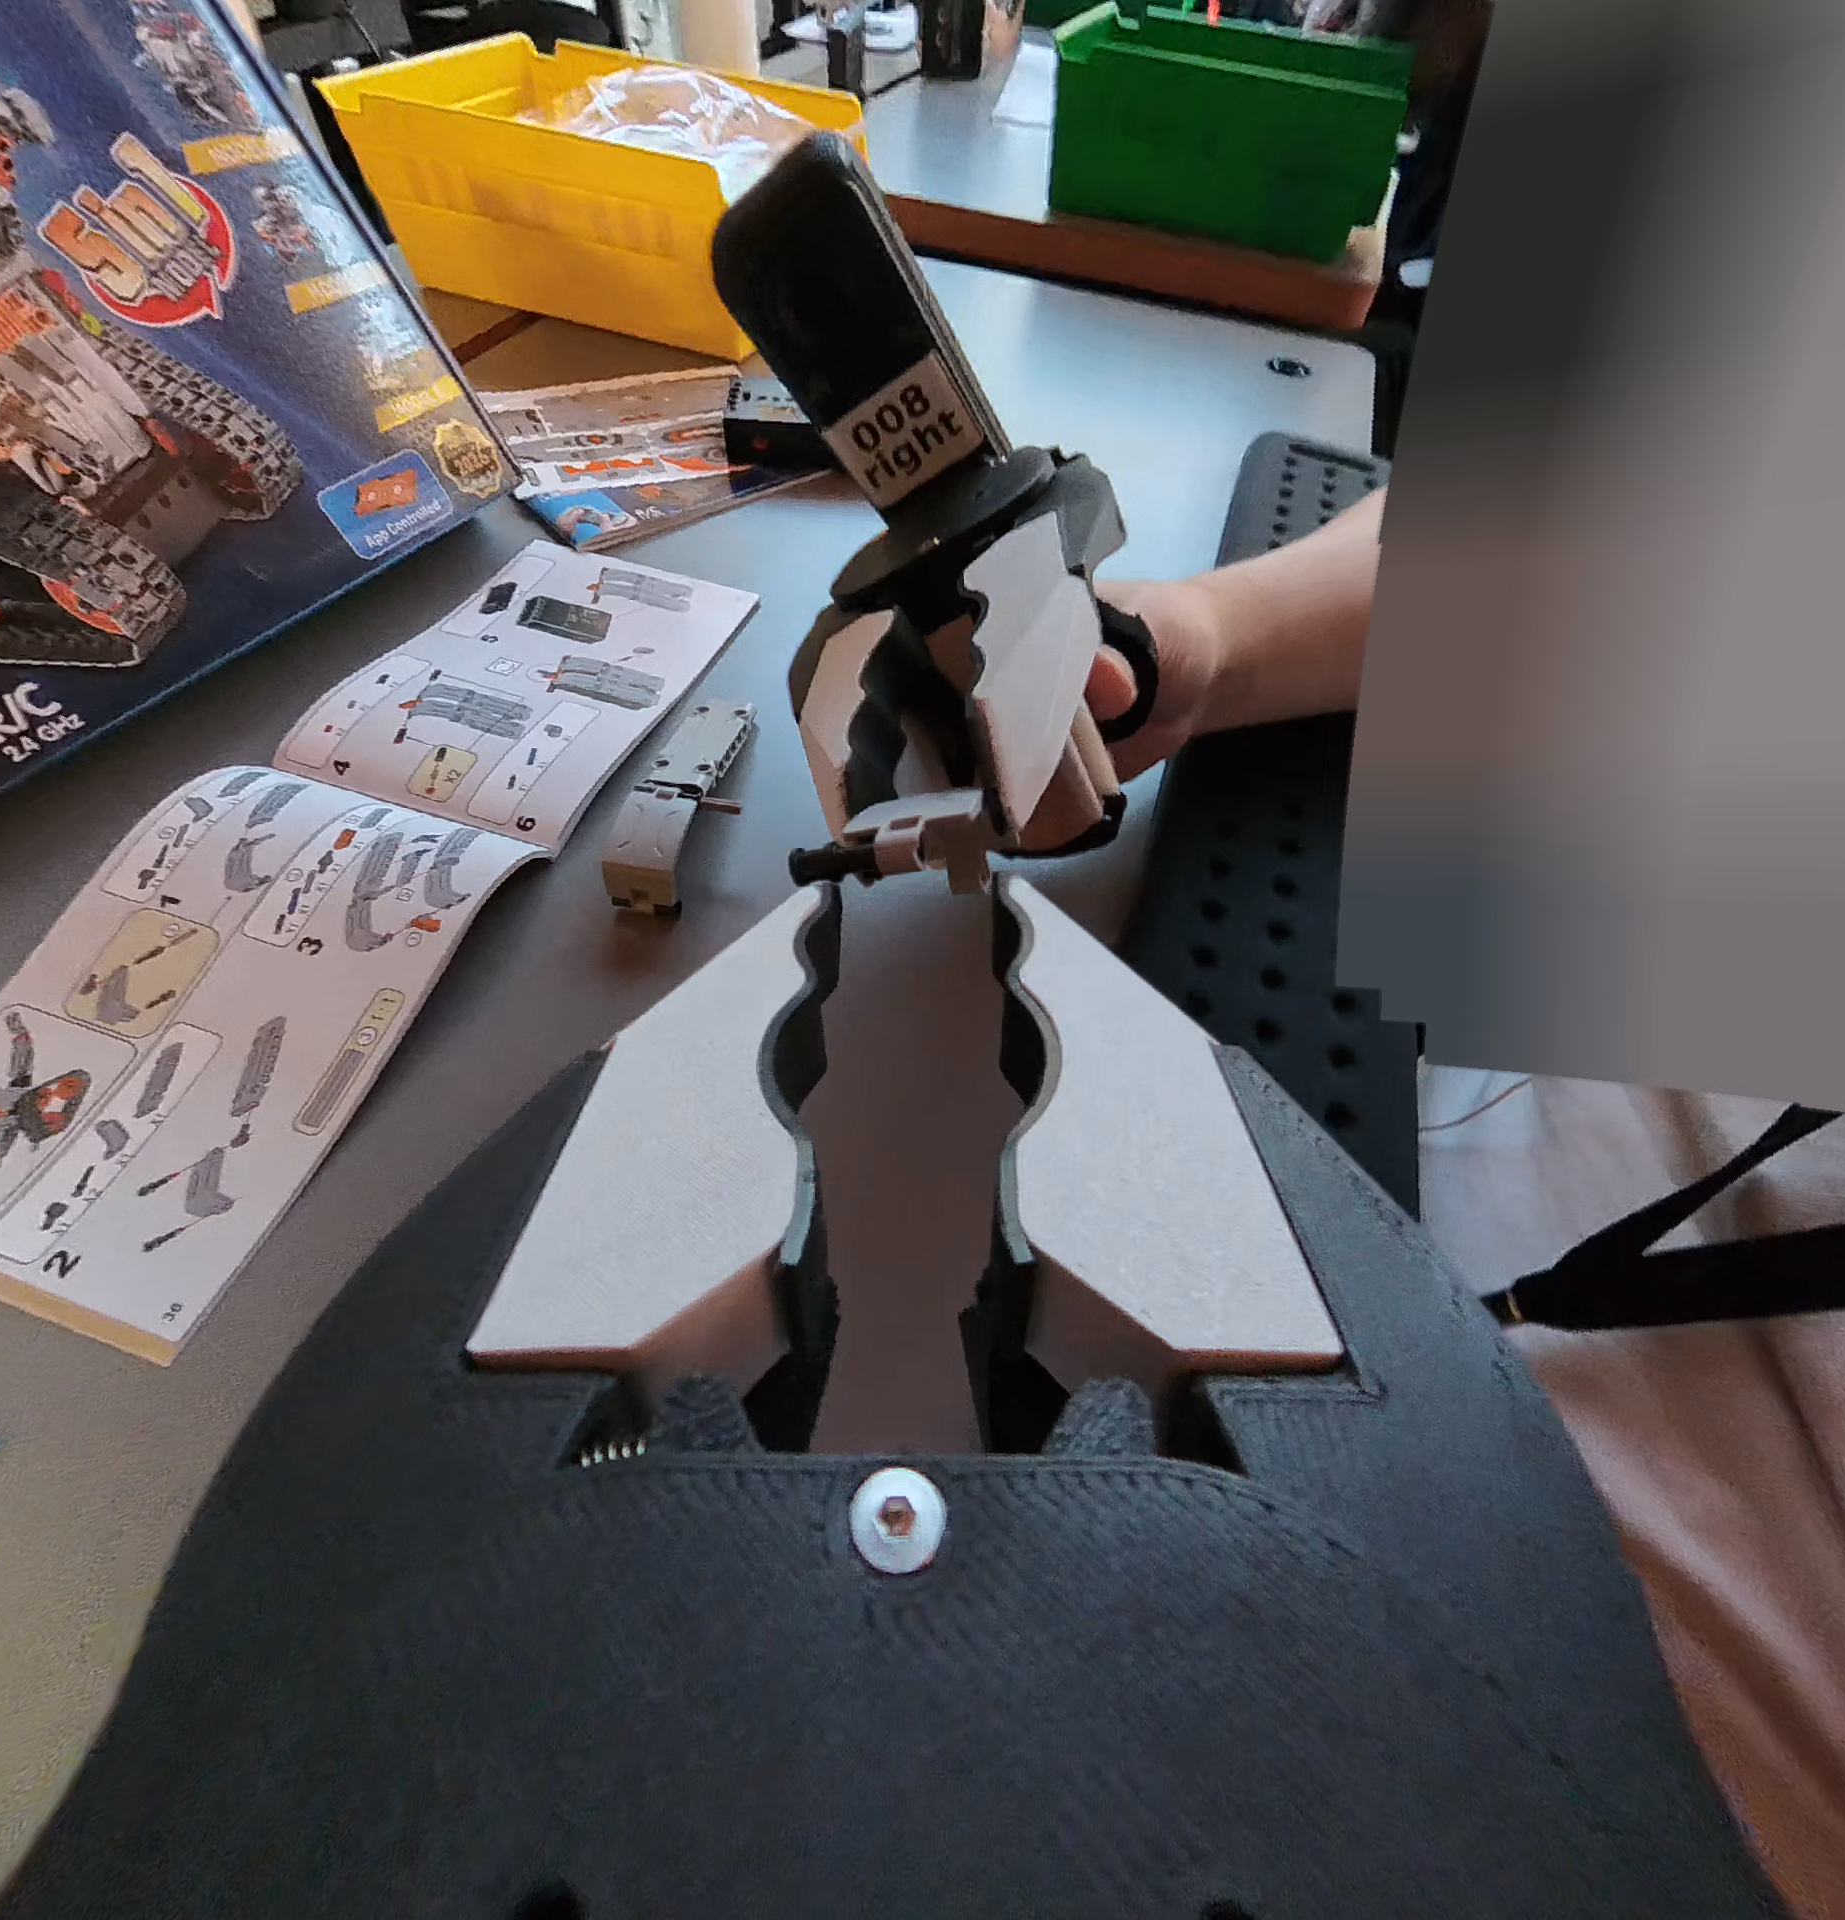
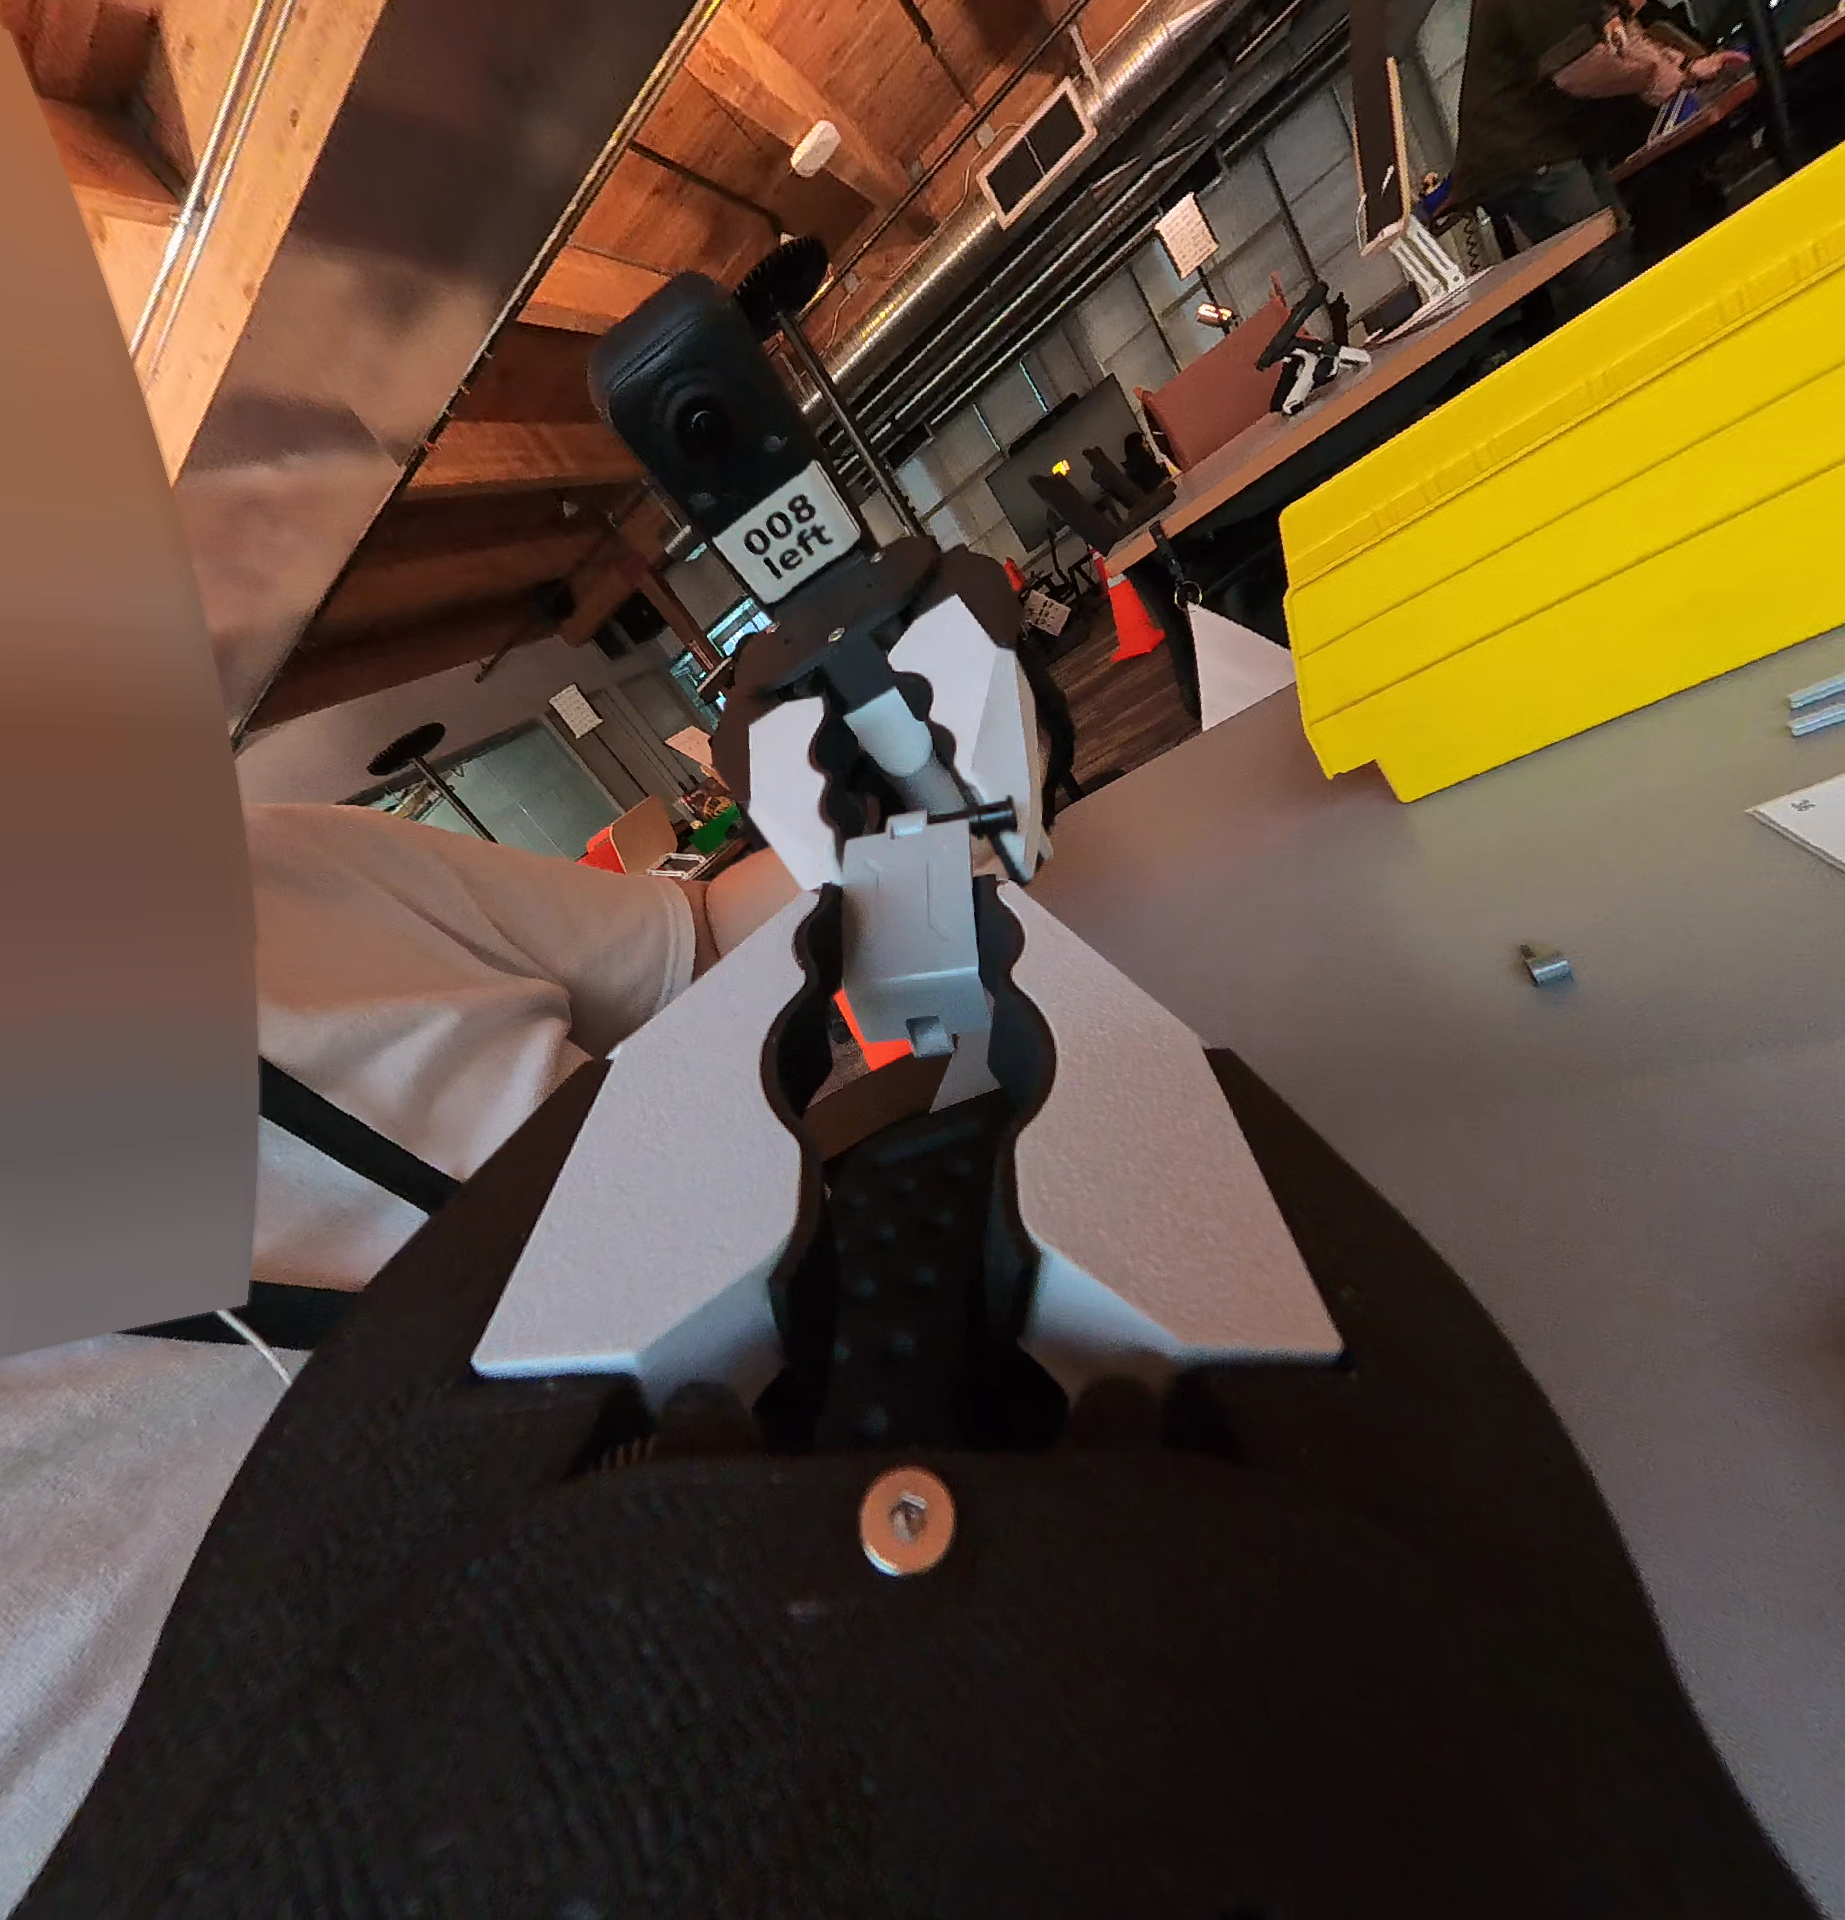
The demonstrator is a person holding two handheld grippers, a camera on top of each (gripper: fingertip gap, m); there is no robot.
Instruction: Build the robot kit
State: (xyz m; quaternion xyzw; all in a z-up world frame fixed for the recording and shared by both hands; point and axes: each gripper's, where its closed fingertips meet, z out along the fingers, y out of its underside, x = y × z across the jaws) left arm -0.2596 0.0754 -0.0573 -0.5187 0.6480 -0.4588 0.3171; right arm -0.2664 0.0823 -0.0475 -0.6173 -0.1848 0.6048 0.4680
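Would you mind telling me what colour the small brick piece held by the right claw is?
Light grey piece, with a black pin; right wrist view.

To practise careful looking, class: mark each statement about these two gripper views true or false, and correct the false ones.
1. The right gripper is shut on a small grey building-block part. True.
2. The left gripper holds the open instruction booklet. False: its fingers are apart and hold nothing; the booklet lies flat on the table.
3. A black pin sticks out of the held part. True.
4. The yellow bin is empty. False: crumpled clear plastic lies in it.
5. A second grey block assembly lies on the table beside the booklet. True.
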